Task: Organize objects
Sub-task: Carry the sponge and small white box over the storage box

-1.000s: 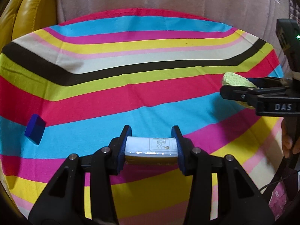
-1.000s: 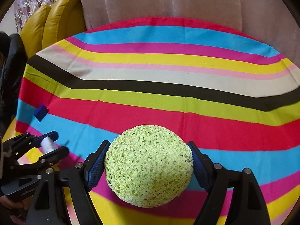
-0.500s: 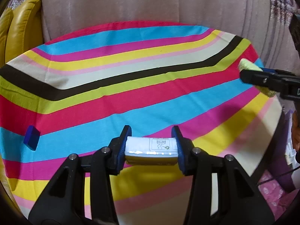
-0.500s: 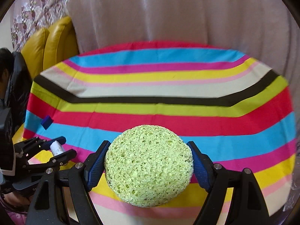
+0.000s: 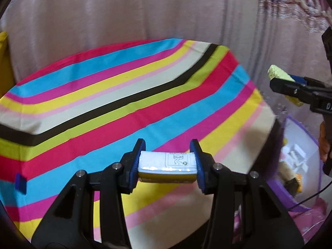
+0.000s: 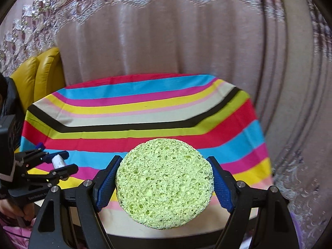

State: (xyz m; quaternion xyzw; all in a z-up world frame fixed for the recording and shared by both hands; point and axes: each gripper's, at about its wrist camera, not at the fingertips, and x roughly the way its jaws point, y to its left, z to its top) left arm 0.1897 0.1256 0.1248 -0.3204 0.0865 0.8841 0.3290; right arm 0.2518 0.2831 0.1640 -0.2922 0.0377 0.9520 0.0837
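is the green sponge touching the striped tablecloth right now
Apart. The right wrist view shows the green sponge clamped between the right gripper pads, lifted near the table's edge, clear of the striped tablecloth.

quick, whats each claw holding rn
left claw: closed on a small white and yellow block
right claw: closed on a round green sponge

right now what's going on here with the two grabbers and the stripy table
A person is tidying up with a handheld gripper in each hand. The left gripper is clamped on a small white and yellow block; the right gripper is clamped on a round green sponge. Both are held in the air above the near edge of the striped tablecloth. A small blue block lies on the cloth.
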